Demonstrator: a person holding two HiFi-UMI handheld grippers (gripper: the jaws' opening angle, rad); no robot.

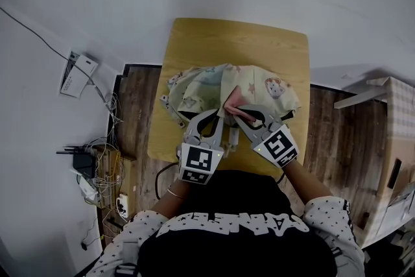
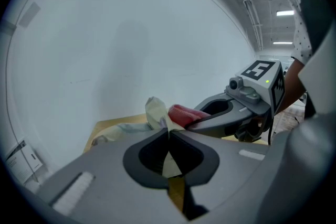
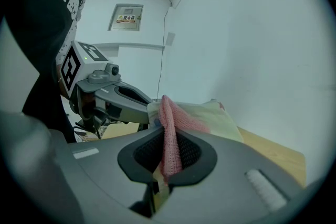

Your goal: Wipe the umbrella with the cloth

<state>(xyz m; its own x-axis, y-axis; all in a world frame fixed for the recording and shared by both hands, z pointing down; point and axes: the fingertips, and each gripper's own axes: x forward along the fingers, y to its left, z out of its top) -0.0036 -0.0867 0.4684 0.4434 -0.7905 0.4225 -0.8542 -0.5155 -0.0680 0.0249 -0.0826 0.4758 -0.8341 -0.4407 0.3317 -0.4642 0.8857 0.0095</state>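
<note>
A pale folded umbrella (image 1: pixel 224 89) with cartoon prints lies spread on the small wooden table (image 1: pixel 259 42). My left gripper (image 1: pixel 216 117) is shut on a fold of its fabric (image 2: pixel 156 113), pinched upright between the jaws. Close on its right, my right gripper (image 1: pixel 238 112) is shut on a pink cloth (image 1: pixel 232 99), which stands up between its jaws (image 3: pixel 169 128) and rests against the umbrella fabric (image 3: pixel 210 118). The two grippers' tips nearly meet over the umbrella's near edge. In the left gripper view the pink cloth (image 2: pixel 184 113) shows just beyond my left gripper (image 2: pixel 169 131).
White walls stand behind and left of the table. A router and tangled cables (image 1: pixel 97 165) lie on the wooden floor at the left. A cardboard box (image 1: pixel 395 133) sits at the right. The person's patterned sleeves (image 1: pixel 324 217) fill the bottom of the head view.
</note>
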